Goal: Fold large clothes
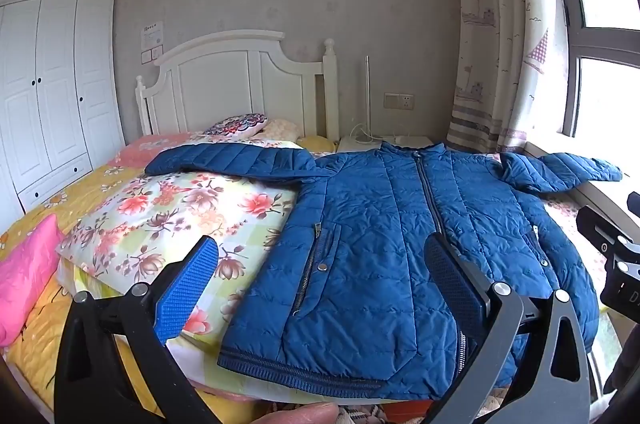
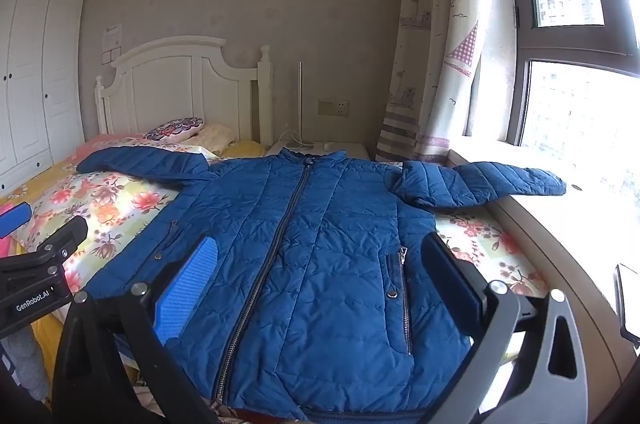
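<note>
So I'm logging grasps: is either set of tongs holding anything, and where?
Nothing: left tongs and right tongs hang open above the blue jacket.

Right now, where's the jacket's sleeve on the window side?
In the right wrist view the window-side sleeve lies stretched out at right, its cuff on the windowsill just below the curtain.

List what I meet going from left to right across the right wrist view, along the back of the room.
wardrobe → headboard → wall socket → curtain → window
</note>
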The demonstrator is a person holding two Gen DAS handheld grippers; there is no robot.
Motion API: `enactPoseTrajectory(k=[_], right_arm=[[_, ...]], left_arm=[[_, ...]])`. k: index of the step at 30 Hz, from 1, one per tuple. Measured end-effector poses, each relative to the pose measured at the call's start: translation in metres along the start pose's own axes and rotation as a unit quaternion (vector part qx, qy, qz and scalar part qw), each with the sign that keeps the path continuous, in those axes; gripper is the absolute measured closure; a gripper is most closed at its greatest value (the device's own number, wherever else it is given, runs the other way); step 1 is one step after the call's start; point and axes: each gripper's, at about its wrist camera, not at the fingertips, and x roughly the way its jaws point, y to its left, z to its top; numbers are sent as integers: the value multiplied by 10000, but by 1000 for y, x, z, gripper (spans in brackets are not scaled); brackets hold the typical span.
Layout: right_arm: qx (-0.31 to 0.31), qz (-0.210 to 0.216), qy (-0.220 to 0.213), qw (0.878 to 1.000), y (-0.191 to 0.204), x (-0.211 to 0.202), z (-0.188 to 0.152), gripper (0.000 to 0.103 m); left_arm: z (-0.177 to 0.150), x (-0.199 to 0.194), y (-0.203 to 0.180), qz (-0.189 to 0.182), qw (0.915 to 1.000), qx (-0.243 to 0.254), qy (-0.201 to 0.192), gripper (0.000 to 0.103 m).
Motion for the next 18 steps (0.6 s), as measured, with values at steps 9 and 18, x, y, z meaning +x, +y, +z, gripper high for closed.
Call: enactPoseTrajectory(k=[9,18], right_arm=[[11,25,47,10000,-2,4,3,2],[13,50,49,10000,-2,3,3,2]], left_arm=[[-1,2,3,-28,10000,-42,44,4],[-2,3,3,-19,10000,-34,54,4]])
